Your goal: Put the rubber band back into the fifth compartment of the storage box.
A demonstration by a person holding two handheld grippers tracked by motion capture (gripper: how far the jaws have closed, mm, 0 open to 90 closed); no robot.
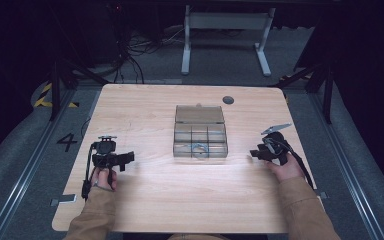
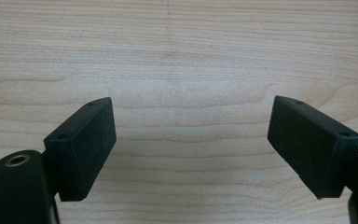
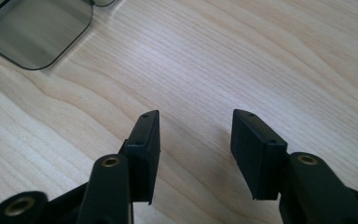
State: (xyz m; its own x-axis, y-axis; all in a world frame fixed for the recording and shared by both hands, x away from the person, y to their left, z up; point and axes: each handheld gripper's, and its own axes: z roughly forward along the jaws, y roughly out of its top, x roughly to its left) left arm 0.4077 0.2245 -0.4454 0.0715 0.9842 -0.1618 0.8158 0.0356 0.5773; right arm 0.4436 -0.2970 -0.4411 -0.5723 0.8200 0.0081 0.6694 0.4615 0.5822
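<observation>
Box (image 1: 200,134) centred between both released tools, left (image 1: 125,161) and right (image 1: 254,154); perhaps compartmented.

The compartment box (image 1: 200,135) sits on the desk (image 1: 150,200) about dead centre, its open lid lying behind it at 12 o'clock. Left claw (image 1: 125,161) rests at the box's 8 o'clock, right claw (image 1: 254,153) at 4 o'clock (both well apart from it). A small round cap (image 1: 228,100) sits at 1 o'clock.
</observation>
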